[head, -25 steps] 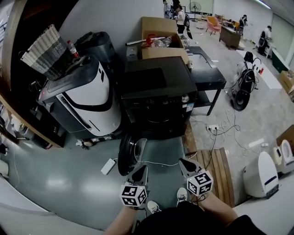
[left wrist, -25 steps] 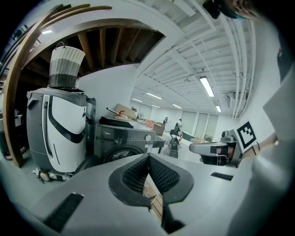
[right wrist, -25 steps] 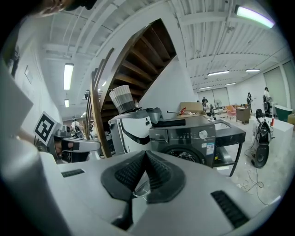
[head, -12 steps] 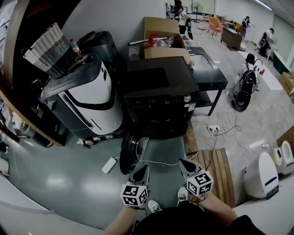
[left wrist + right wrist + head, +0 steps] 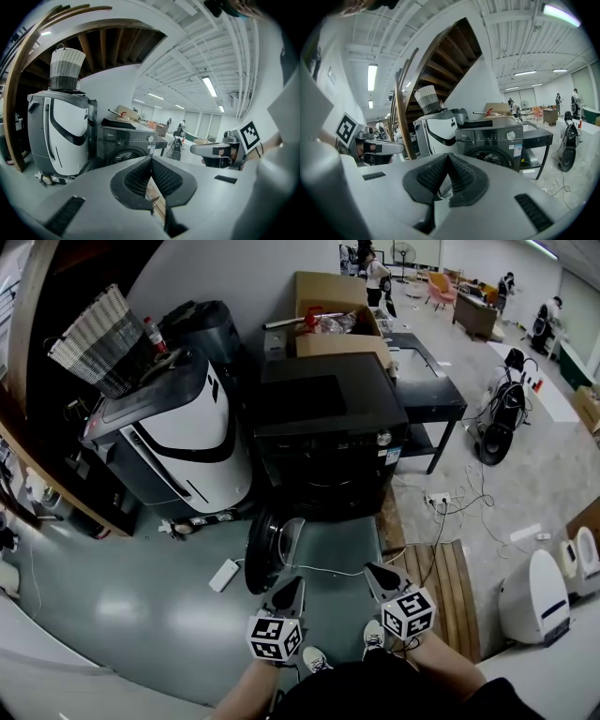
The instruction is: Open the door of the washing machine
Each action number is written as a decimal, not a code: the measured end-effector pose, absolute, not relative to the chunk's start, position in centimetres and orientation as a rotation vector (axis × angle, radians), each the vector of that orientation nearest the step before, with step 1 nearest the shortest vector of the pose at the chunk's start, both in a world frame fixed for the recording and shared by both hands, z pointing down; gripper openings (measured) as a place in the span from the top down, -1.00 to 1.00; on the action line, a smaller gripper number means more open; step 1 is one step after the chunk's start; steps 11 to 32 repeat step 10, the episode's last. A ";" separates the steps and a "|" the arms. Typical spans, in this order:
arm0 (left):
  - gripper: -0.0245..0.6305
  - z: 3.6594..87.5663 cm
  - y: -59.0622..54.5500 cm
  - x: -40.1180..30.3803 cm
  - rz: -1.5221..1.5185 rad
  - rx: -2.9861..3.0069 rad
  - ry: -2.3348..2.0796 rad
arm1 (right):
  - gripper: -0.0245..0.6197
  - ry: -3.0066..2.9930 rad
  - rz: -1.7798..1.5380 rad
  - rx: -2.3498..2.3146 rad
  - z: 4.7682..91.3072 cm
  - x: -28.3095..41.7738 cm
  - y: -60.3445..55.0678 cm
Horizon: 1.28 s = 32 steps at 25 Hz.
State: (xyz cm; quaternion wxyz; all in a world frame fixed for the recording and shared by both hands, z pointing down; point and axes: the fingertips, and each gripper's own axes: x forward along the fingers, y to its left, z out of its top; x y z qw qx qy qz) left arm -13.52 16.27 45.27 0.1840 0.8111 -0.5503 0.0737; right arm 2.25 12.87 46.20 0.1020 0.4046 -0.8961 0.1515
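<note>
Left claw: the left claw [image 5: 290,589], grey plastic with black ribbed pads, is pressed together with nothing between the pads.
Right claw: the right claw [image 5: 379,577] is built the same and is also pressed together and empty. It sits level with the left one, a little apart.
Door: the round dark-rimmed door [image 5: 262,552] with a bulging glass bowl stands swung open. It hangs out to the left of the machine's front, just beyond the left claw.
Washing machine: the black boxy front-loading washing machine [image 5: 323,432] stands on the floor beyond both claws, with a flat matte top and glossy front.
Head view only: it shows the open door from above. A white power strip [image 5: 222,576] and a thin white cable [image 5: 323,573] lie near the door.
Gripper views only: these show the machine's face, with a silver round knob [image 5: 511,136], a pale sticker [image 5: 517,149] and the dark round drum opening [image 5: 493,158]. Each also shows the other claw's marker cube.
Left neighbour: a rounded white-and-grey appliance [image 5: 178,442] stands left of the machine, with a woven grey-and-white basket [image 5: 92,338] on top.
Far side: an open brown cardboard box [image 5: 333,320].
Right neighbour: a black metal desk [image 5: 429,395].
Floor: a smooth grey-green floor [image 5: 131,606], with a slatted wooden pallet [image 5: 448,592] at the near right.
</note>
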 end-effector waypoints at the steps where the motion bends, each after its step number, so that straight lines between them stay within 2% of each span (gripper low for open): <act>1: 0.87 45.3 16.3 -13.5 0.208 2.288 -1.551 | 0.87 -2.645 0.445 1.193 46.2 2.2 12.9; 32: 0.87 45.2 16.0 -12.8 0.206 2.288 -1.550 | 0.87 -2.645 0.445 1.191 46.1 2.7 12.6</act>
